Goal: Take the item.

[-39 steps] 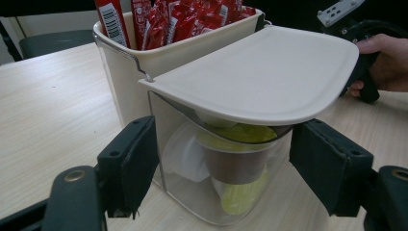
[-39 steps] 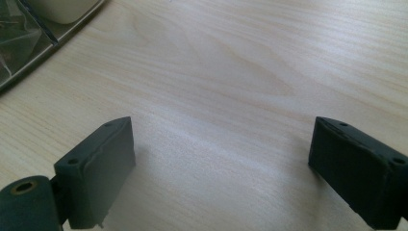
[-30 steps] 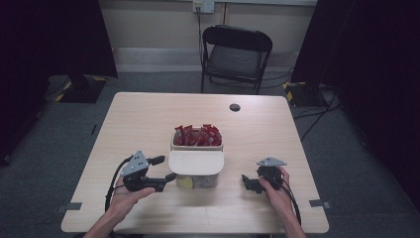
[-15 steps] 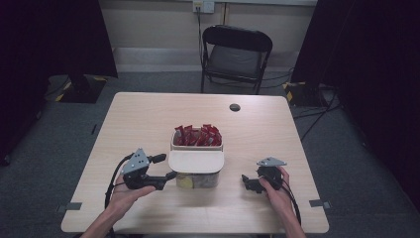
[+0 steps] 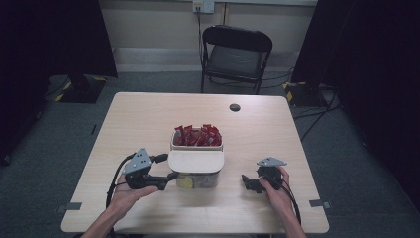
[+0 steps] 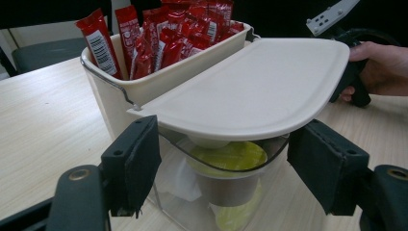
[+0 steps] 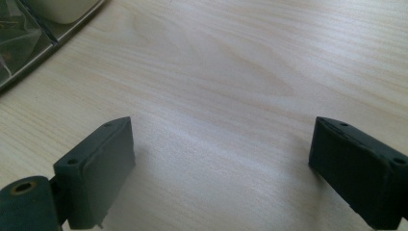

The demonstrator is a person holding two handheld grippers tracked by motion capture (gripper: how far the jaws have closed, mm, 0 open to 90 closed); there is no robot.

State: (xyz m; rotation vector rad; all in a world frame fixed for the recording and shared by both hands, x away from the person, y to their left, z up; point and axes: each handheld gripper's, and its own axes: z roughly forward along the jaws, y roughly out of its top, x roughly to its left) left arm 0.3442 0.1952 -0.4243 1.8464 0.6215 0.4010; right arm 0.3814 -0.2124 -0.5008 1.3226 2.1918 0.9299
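We're seeing the left gripper [image 6: 223, 173] spread wide, jaws flanking the clear container [image 5: 197, 178] under the cream lid [image 5: 196, 161], not gripping. Right gripper [image 7: 231, 163] is sitting wide over bare table [image 5: 148, 119], well apart. Red sachets [image 5: 197, 136] are standing in the cream bin [image 6: 144, 84] behind.

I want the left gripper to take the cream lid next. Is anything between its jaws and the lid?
Nothing visible stands between them. The left gripper is open, its jaws on either side of the clear box, just under the near edge of the lid. The red packets sit behind, in the cream tub.
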